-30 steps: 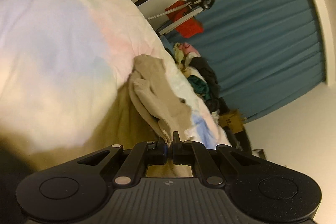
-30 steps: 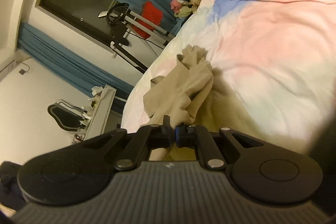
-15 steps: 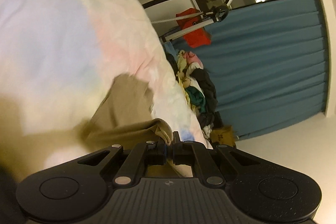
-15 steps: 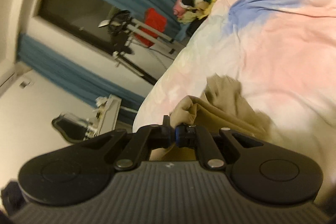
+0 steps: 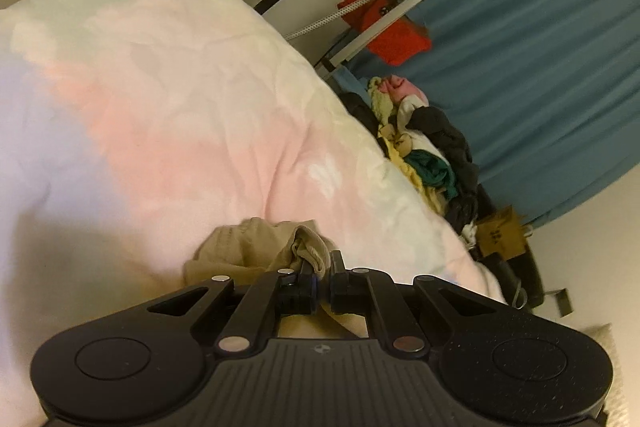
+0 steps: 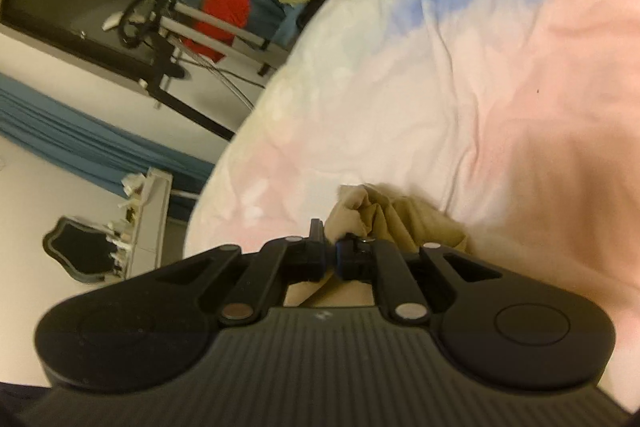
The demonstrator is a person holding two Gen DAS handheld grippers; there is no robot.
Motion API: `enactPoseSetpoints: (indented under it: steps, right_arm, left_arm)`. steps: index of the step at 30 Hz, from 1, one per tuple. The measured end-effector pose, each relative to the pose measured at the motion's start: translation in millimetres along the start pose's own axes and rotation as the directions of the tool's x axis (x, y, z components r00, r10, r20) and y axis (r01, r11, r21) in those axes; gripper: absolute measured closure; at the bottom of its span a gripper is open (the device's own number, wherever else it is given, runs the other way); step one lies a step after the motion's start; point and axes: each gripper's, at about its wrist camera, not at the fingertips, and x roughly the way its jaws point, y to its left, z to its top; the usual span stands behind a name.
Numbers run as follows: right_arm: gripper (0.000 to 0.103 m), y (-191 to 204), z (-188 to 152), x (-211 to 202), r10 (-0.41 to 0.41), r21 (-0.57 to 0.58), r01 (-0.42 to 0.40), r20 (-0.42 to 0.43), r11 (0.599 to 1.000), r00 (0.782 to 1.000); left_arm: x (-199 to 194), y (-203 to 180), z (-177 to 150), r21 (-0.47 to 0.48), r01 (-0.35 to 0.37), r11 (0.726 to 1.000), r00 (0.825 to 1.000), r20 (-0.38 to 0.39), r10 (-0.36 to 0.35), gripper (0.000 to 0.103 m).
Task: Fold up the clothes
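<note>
Step now: a fold is under way. Both grippers hold the same tan garment (image 5: 256, 247) and carry its edge across the bed cover (image 5: 180, 115).
Left gripper (image 5: 323, 269): its fingers are pinched tight on a bunched edge of the tan cloth. The cloth sticks up just in front of the tips and a little to their left.
Right gripper (image 6: 329, 247): its fingers are also pinched tight on the tan garment (image 6: 384, 215). A wad of cloth pokes out just ahead of the tips and to their right.
Where the garment is: right at both sets of fingertips and below them. Most of it hangs or lies under the grippers, where the black bodies hide it, so I cannot tell how flat it is.
Bed cover: soft, with pink, blue and white patches. It spreads out far ahead of both sets of fingers and looks bare past the tan cloth.
Next move: I think the held edge needs to be laid down evenly on the cloth below, with both corners level. Then both grippers should let go and the fold gets smoothed.
What could go wrong: the bunched edge may land crooked or lumpy.
Clothes pile (image 5: 424, 147): a heap of mixed clothes sits far ahead of the fingers, at the bed's end. I cannot tell if a basket holds it.
Box (image 5: 502, 235): a brown box stands past the pile. What is in it cannot be seen.
</note>
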Motion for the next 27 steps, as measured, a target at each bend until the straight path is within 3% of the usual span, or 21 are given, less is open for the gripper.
enactPoseSetpoints:
  steps: [8,12,13,14,15,16,17,18,20,22,24,26,27]
  right_arm:
    - [0.093,-15,15,24,0.029,0.073,-0.026,-0.044,0.997,0.999]
    - [0.088,-14,16,23,0.057,0.040,-0.055,-0.063,0.998,0.996]
    - [0.075,-14,16,22,0.067,0.029,-0.065,-0.069,0.997,0.995]
    - [0.050,-12,14,18,0.089,0.019,-0.088,-0.069,0.996,0.994]
    - [0.037,-10,13,15,0.112,0.009,-0.111,-0.069,0.994,0.991]
    - [0.021,-8,12,11,0.134,-0.002,-0.135,-0.069,0.991,0.989]
    - [0.019,-3,9,6,0.131,-0.034,-0.133,-0.061,0.990,0.990]
    - [0.019,3,6,1,0.128,-0.067,-0.131,-0.052,0.989,0.990]
    - [0.019,18,-5,-10,0.094,-0.185,-0.100,-0.042,0.978,0.995]
    - [0.019,27,-22,-25,0.055,-0.300,-0.052,0.002,0.953,0.998]
    - [0.033,36,-37,-36,0.015,-0.407,0.003,0.043,0.914,0.999]
    - [0.062,42,-43,-29,-0.030,-0.488,0.049,0.046,0.872,0.998]
    - [0.068,45,-46,-26,-0.052,-0.526,0.071,0.050,0.847,0.997]
  left_arm:
    - [24,7,7,0.021,0.024,0.999,1.000,0.014,-0.024,0.096]
    - [23,2,5,0.066,0.027,0.997,0.999,0.022,-0.028,0.092]
    - [20,0,4,0.091,0.029,0.995,0.999,0.022,-0.031,0.090]
    - [17,-4,4,0.121,0.030,0.992,0.999,0.022,-0.033,0.081]
    - [14,-7,4,0.152,0.031,0.988,0.999,0.022,-0.035,0.062]
    - [11,-10,4,0.182,0.032,0.983,0.999,0.022,-0.037,0.053]
    - [6,-15,2,0.225,0.021,0.974,0.999,0.035,-0.030,0.038]
    - [-1,-20,0,0.278,0.000,0.961,0.998,0.057,-0.017,0.028]
    - [-14,-28,-5,0.360,-0.033,0.932,0.995,0.103,-0.005,0.018]
    - [-25,-32,-13,0.418,-0.048,0.907,0.993,0.121,-0.003,0.017]
    - [-28,-33,-21,0.449,-0.058,0.892,0.994,0.108,0.011,0.016]
    - [-22,-33,-29,0.478,-0.068,0.876,0.995,0.091,0.027,0.016]
    - [-19,-34,-33,0.492,-0.072,0.868,0.996,0.081,0.036,0.016]
